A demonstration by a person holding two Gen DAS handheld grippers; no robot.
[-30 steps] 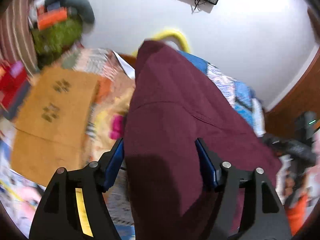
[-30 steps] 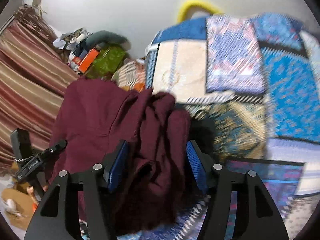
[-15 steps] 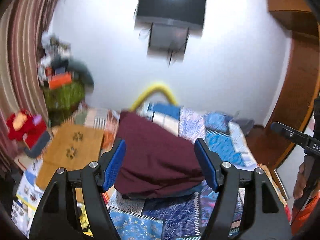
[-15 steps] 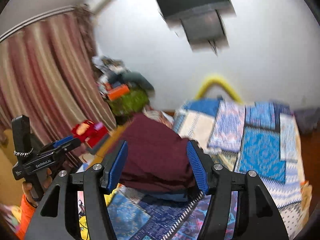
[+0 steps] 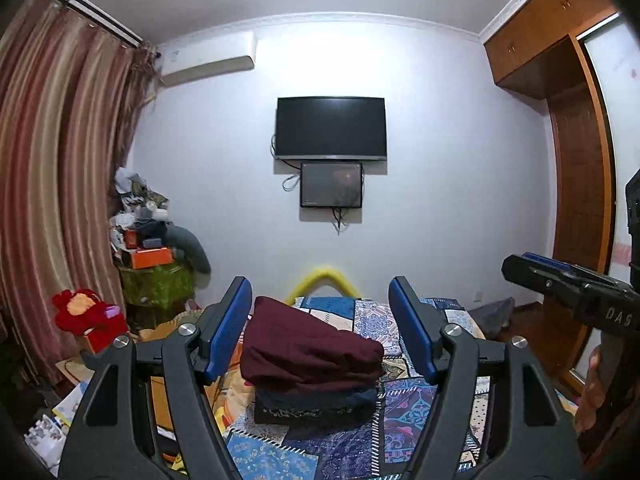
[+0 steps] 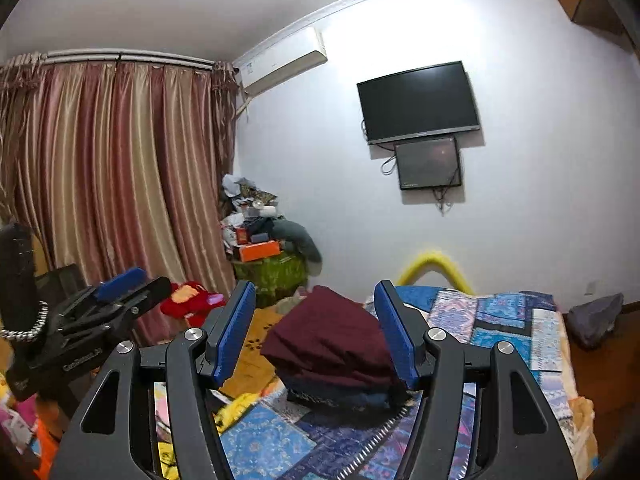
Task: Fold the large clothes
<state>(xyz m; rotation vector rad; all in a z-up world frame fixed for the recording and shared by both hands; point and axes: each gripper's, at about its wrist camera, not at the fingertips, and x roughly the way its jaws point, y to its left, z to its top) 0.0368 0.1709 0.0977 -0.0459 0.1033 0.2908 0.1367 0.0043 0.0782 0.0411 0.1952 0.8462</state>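
1. I see the folded garment point(image 5: 310, 354) as plain dark maroon, on a folded navy piece point(image 5: 316, 400) with a pale patterned edge.
2. The bedspread point(image 6: 504, 320) is a blue, purple and cream patchwork of ornate prints.
3. My finger pads point(image 5: 230, 328) are bright blue on black frames.
4. The curtain point(image 6: 120, 168) runs in rose and gold stripes.
5. The television point(image 5: 331, 128) is black on a white wall point(image 5: 440, 200).

A: What lies under the folded maroon garment point(image 5: 310, 354)?
B: A dark folded stack point(image 5: 316, 402), mostly covered; I can't tell how many pieces.

A: And the right gripper point(image 5: 532, 266) in the left view?
B: Cut off by the right edge, jaws unreadable there.
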